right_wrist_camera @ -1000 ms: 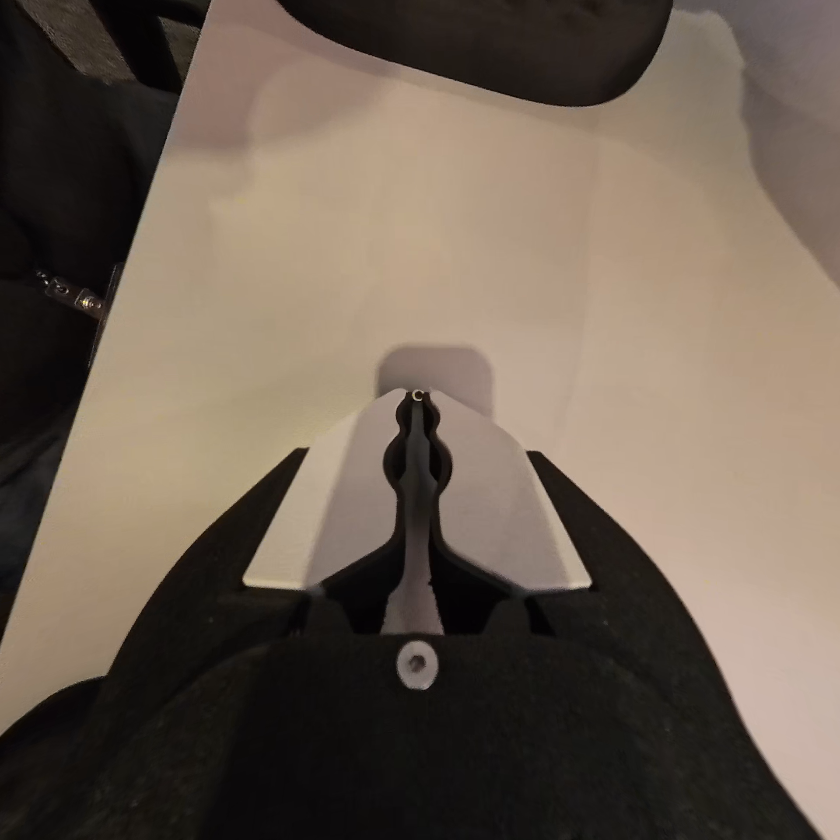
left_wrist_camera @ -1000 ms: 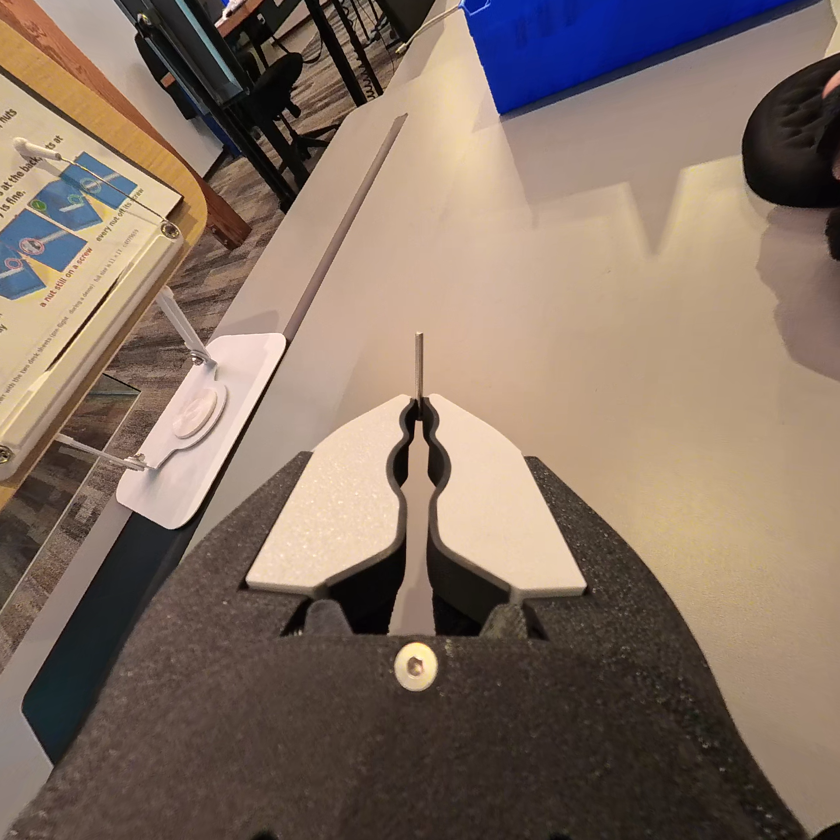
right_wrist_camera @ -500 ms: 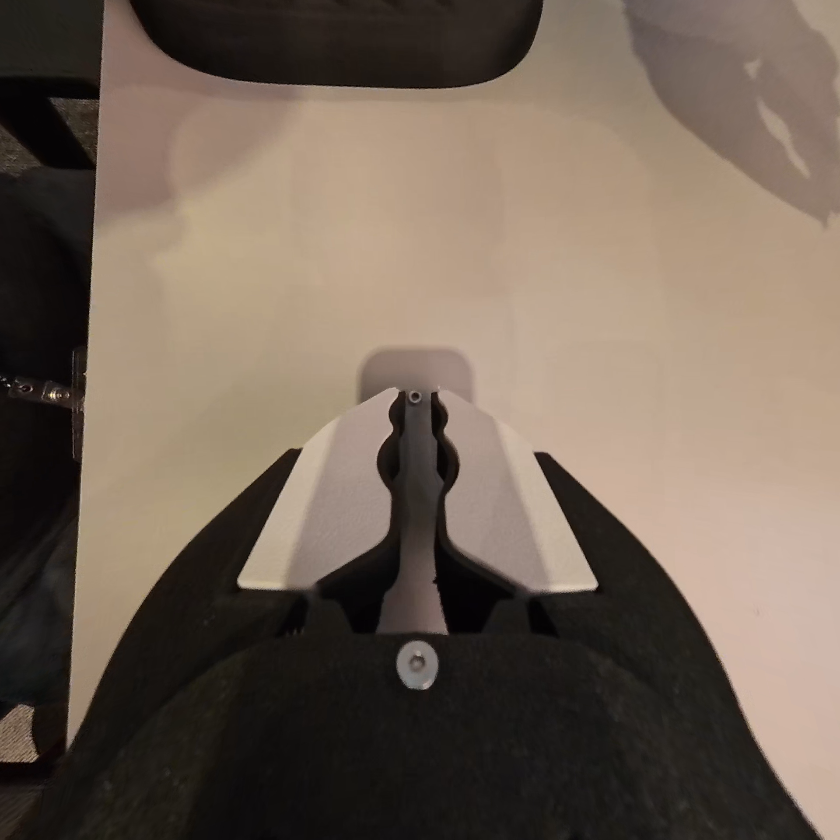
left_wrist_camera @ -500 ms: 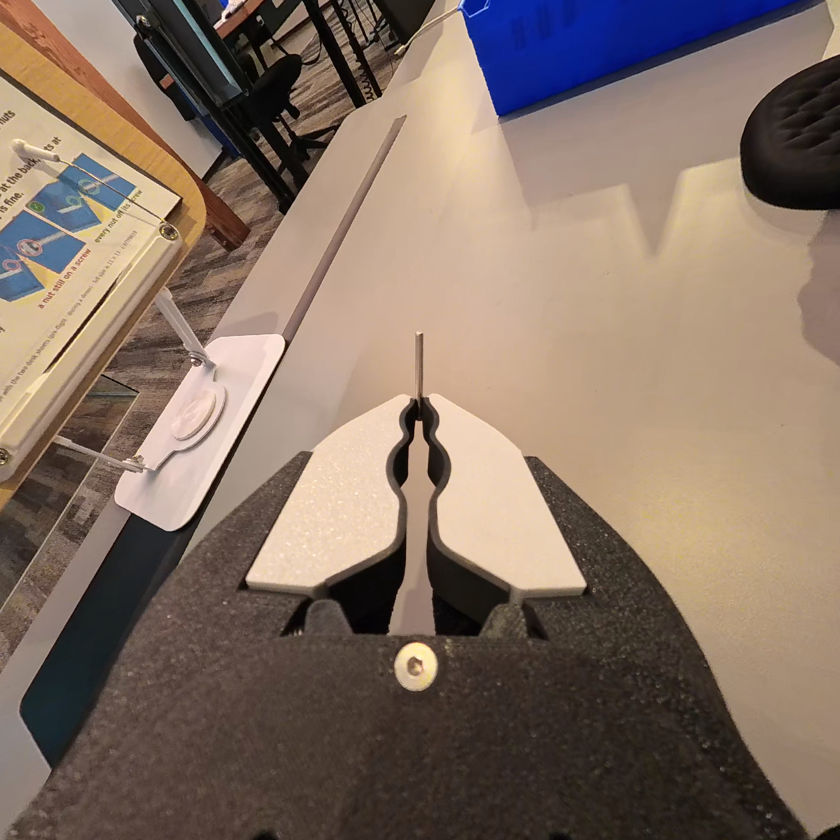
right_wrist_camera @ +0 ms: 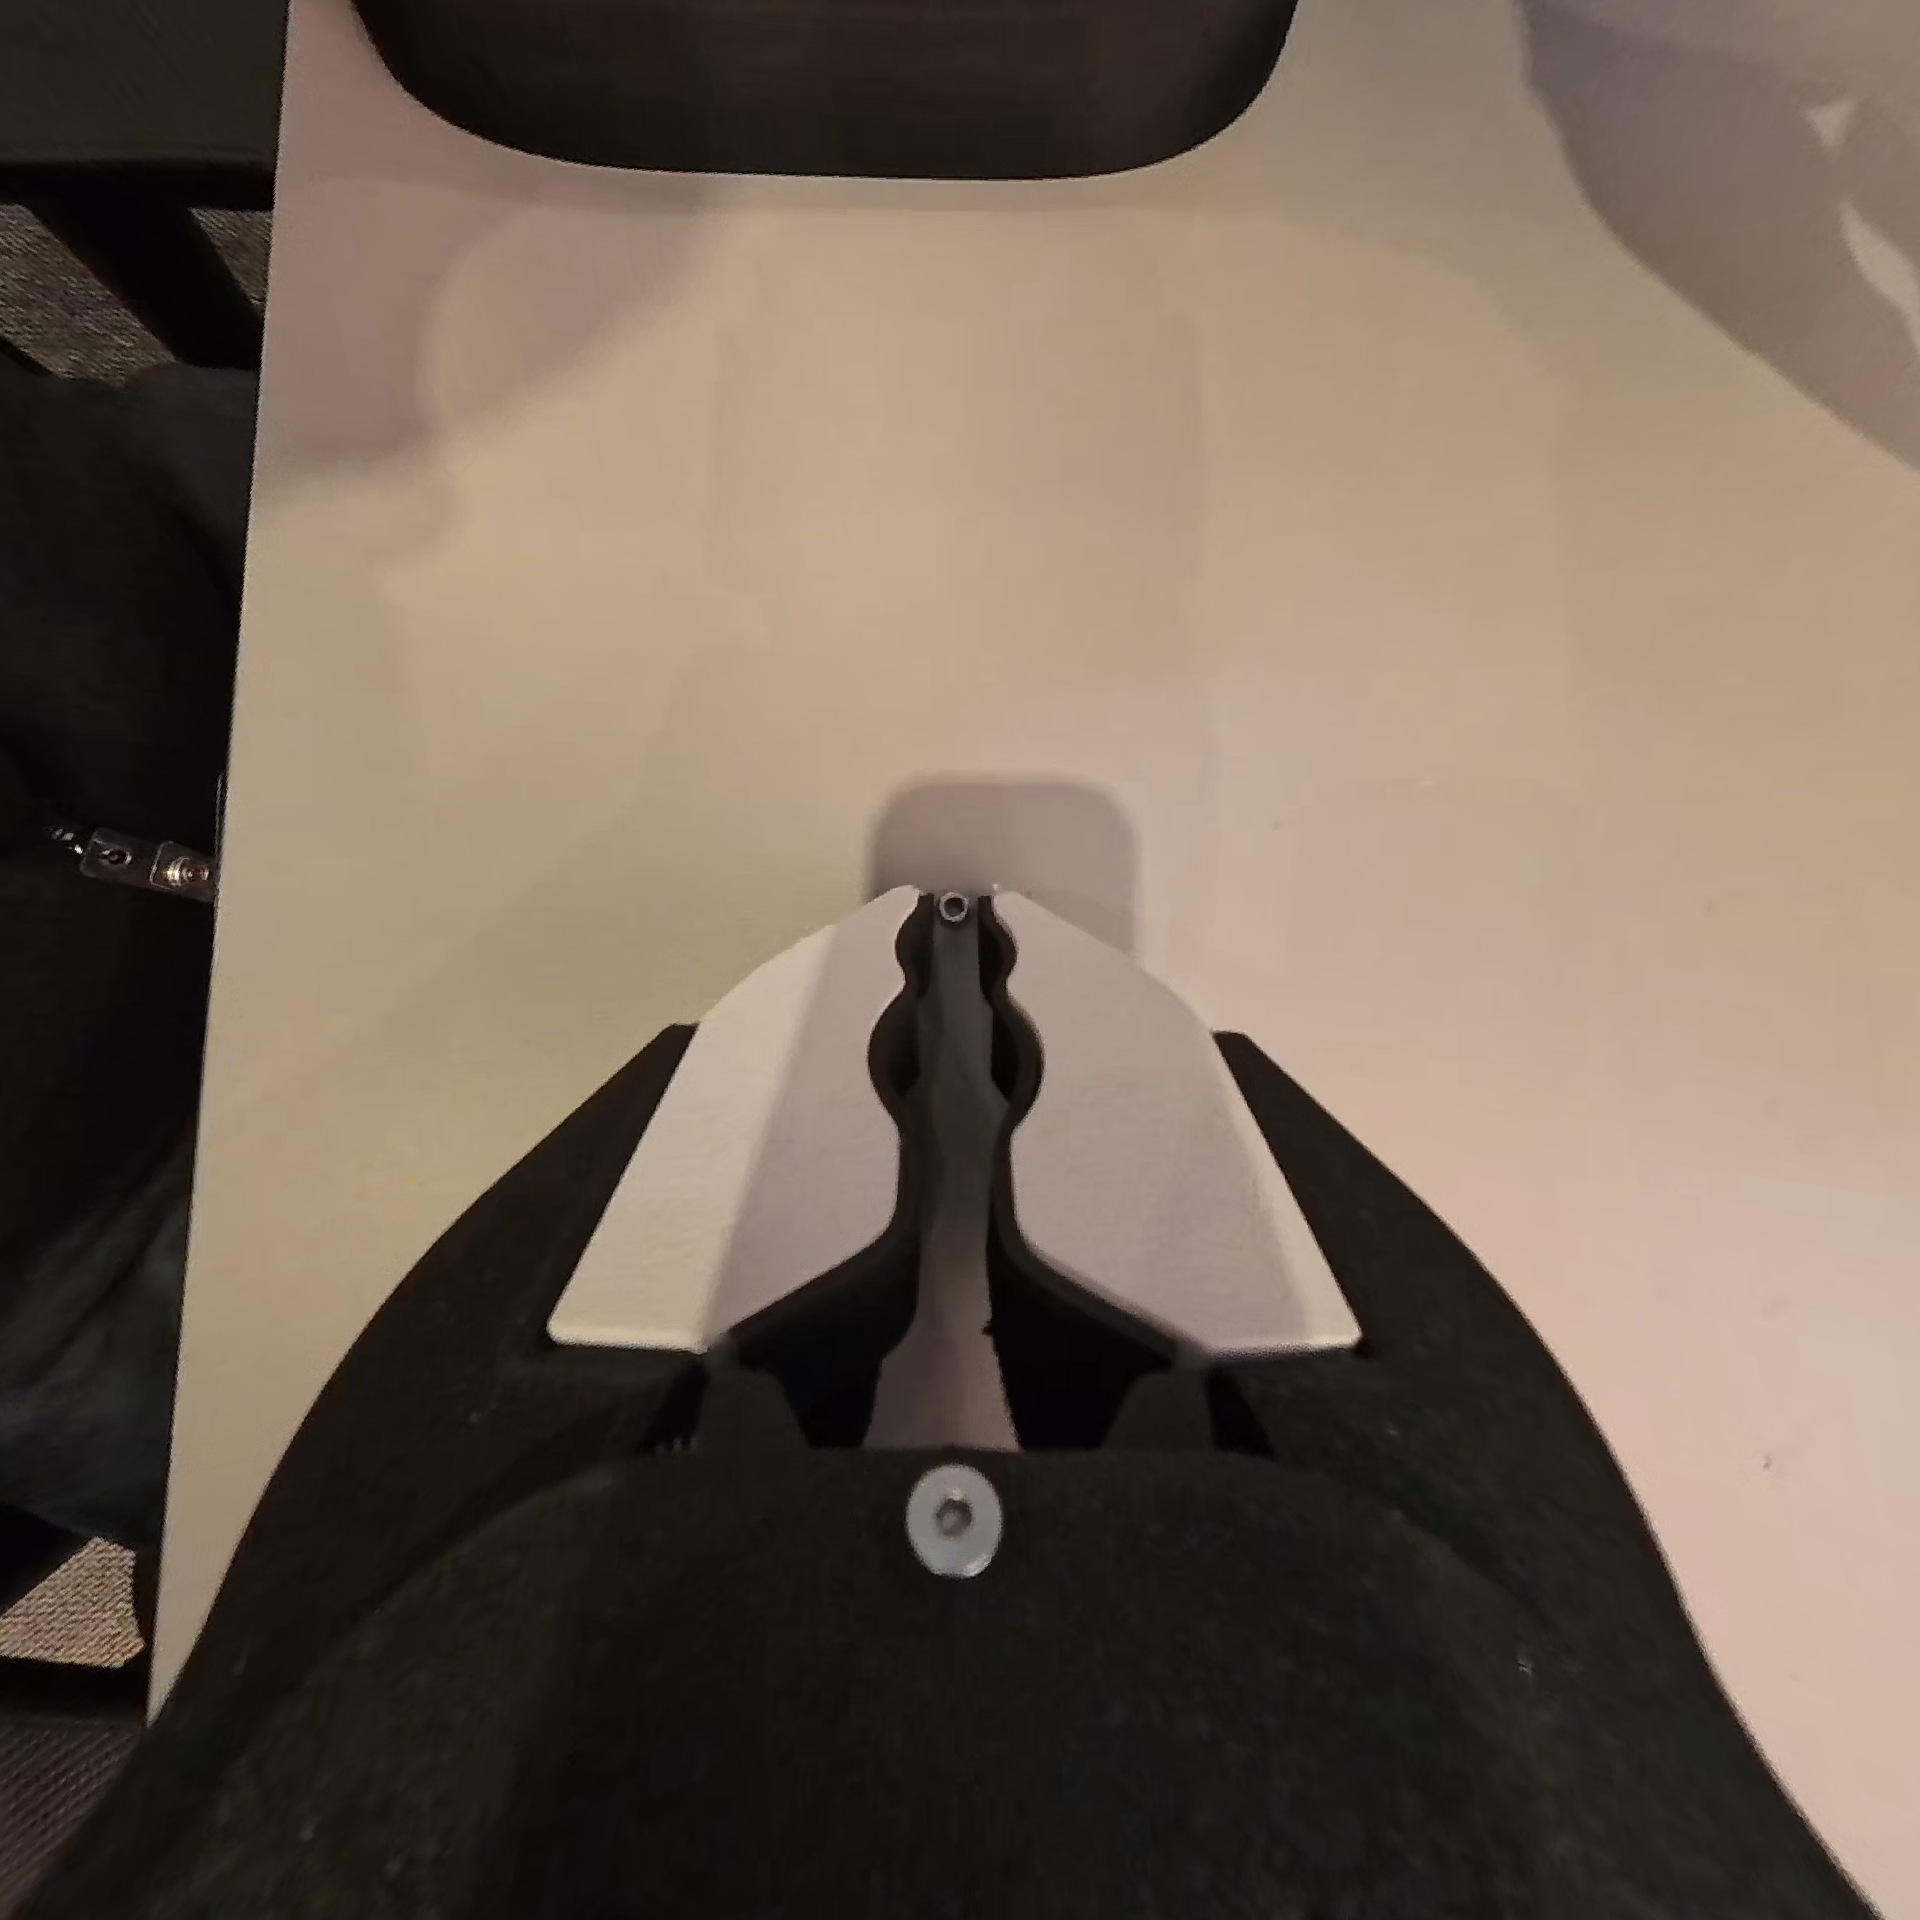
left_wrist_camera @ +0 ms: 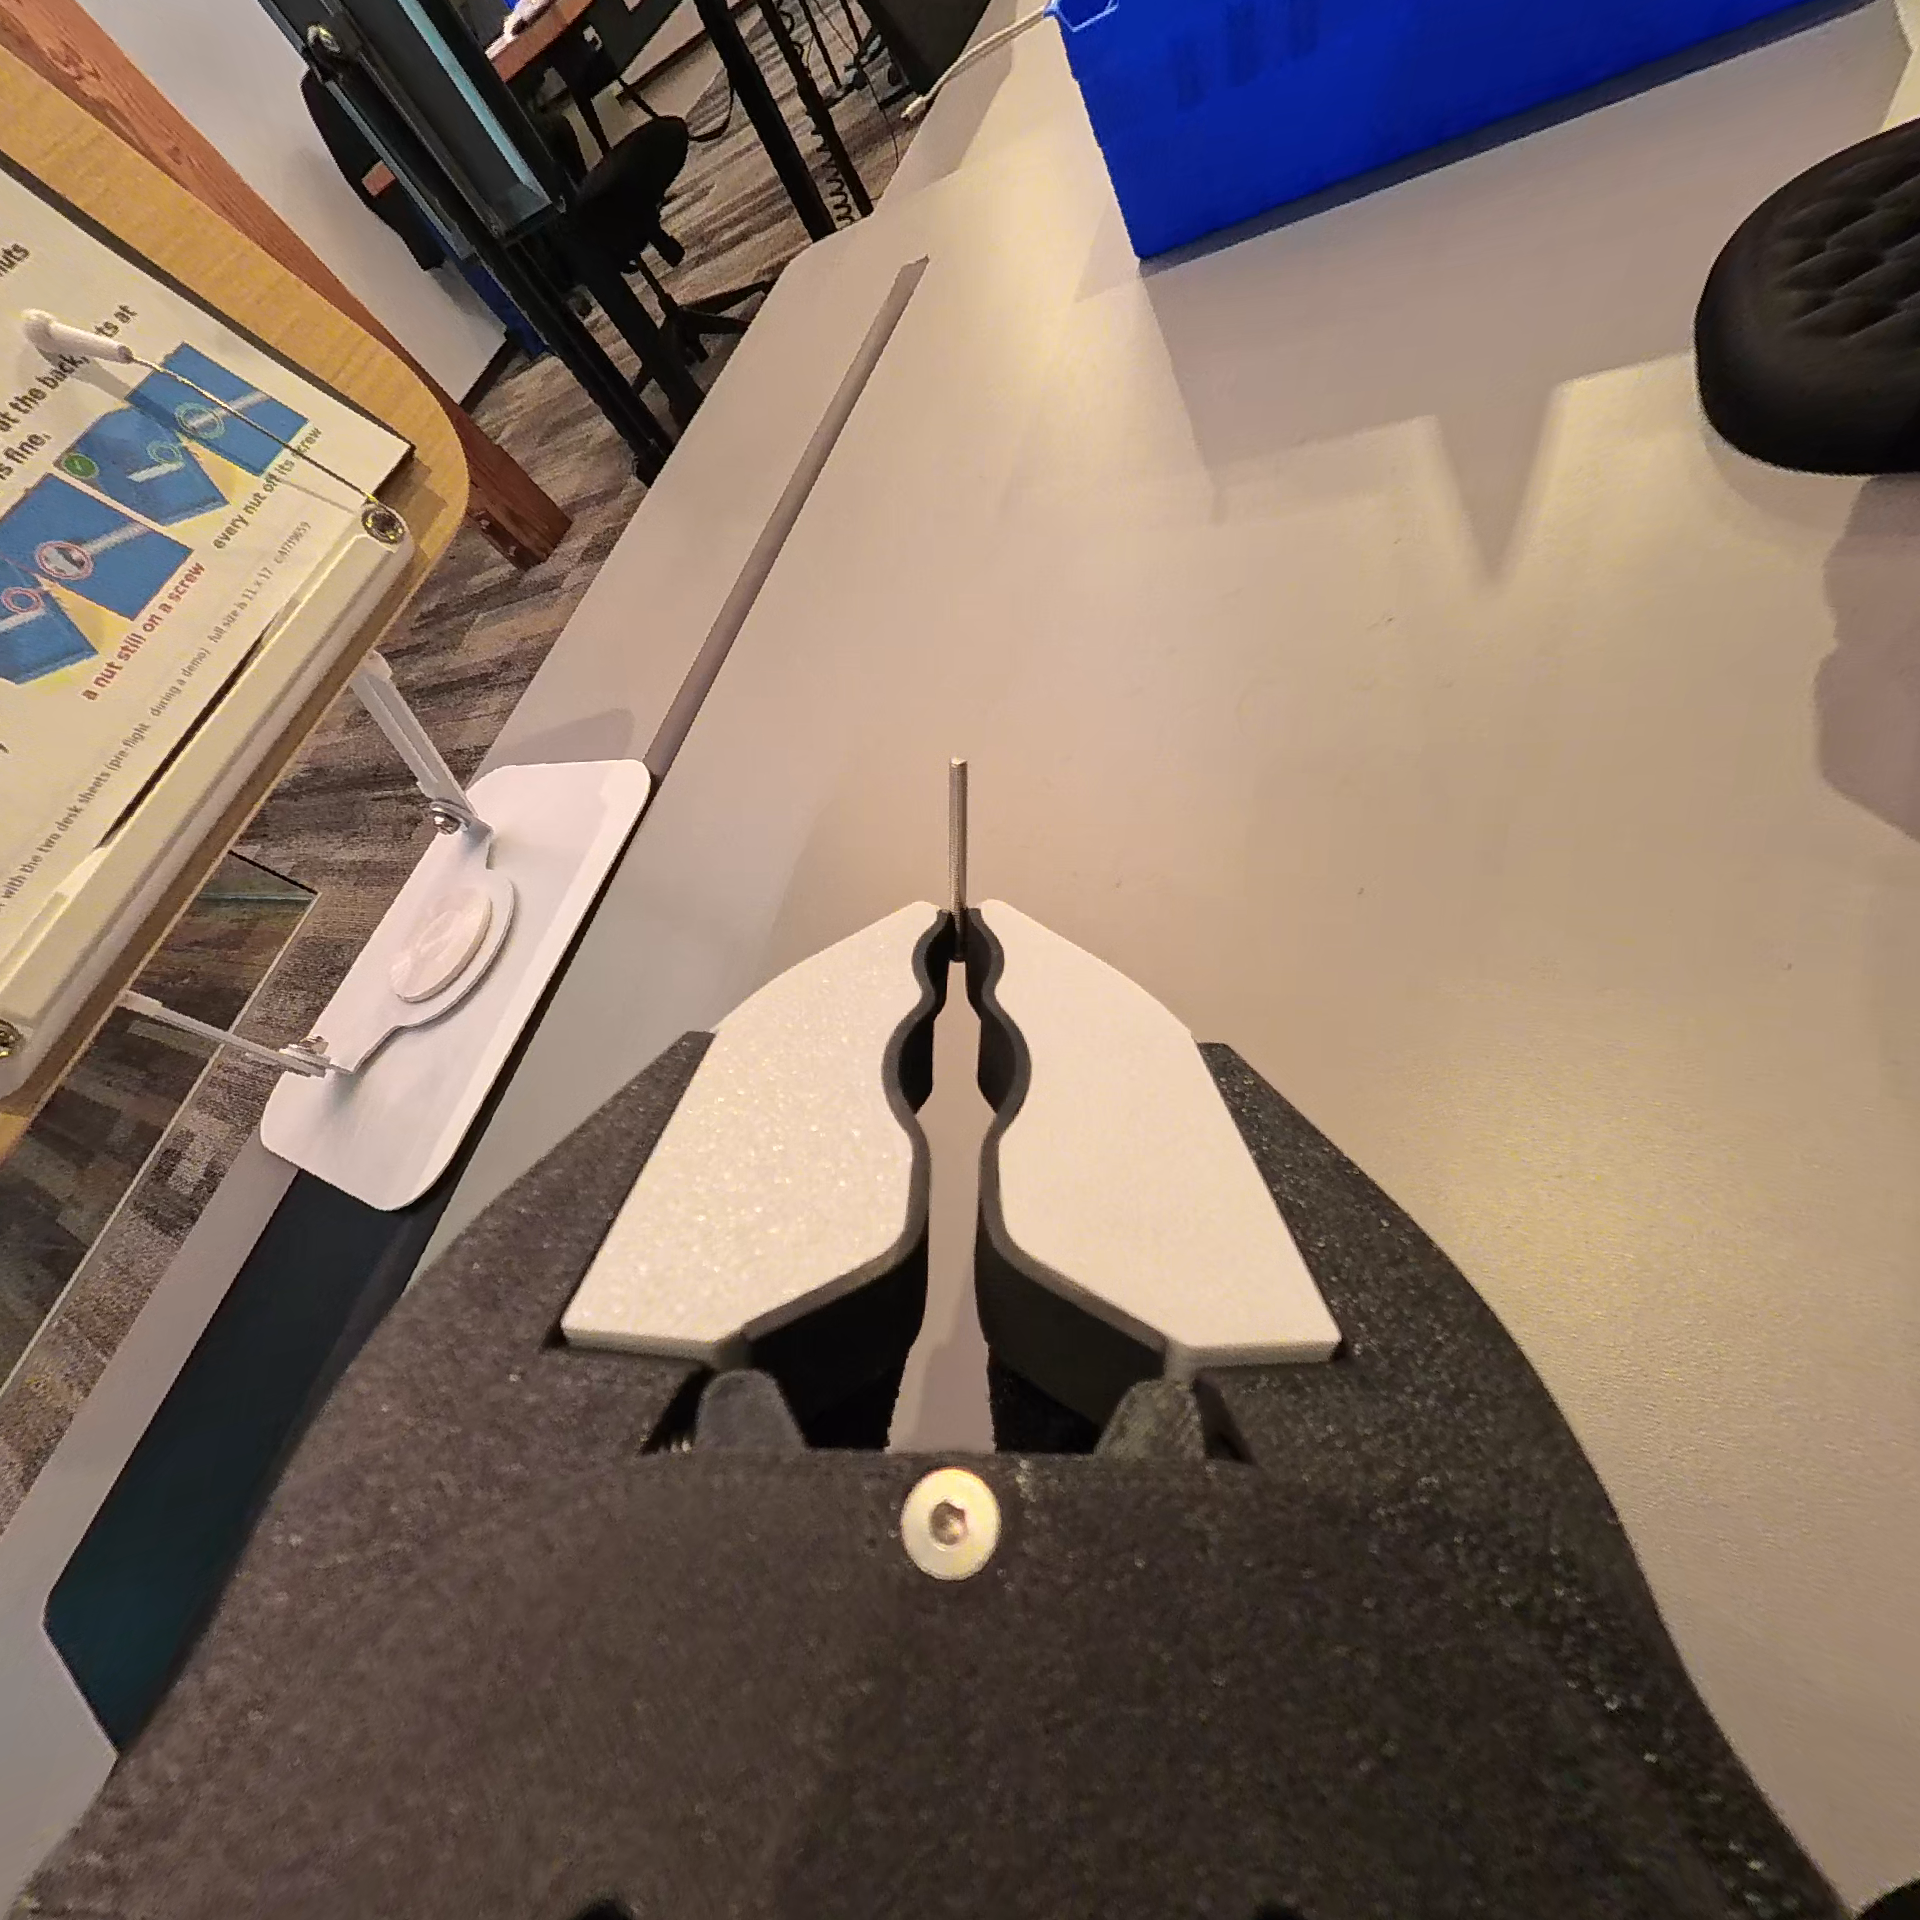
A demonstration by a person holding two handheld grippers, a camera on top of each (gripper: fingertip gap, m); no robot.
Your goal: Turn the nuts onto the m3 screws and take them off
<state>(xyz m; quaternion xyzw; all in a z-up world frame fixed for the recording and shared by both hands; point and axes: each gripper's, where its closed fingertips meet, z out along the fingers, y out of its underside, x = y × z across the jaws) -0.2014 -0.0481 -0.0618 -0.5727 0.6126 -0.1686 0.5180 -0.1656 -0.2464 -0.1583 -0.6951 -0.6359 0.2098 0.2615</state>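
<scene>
**Screw pinched in our left fingers, nut in our right**

Our left gripper (left_wrist_camera: 957, 914) has its fingers (left_wrist_camera: 821, 1132) pressed together on the base of an m3 screw (left_wrist_camera: 956, 847), whose threaded shaft sticks straight out past the tips at the centre of the frame. Our right gripper (right_wrist_camera: 953, 902) pinches a small metal nut (right_wrist_camera: 952, 906) at its fingertips, hole facing the camera, above the pale bench (right_wrist_camera: 623, 623).

Further out in the left wrist view, the other black gripper body (left_wrist_camera: 1829, 332) sits at the right edge and a blue bin (left_wrist_camera: 1403, 104) lies along the top. At the left, a white stand base (left_wrist_camera: 457, 987) carries a printed instruction sheet (left_wrist_camera: 135, 582). In the right wrist view, a black gripper body (right_wrist_camera: 831, 73) fills the top edge.
</scene>
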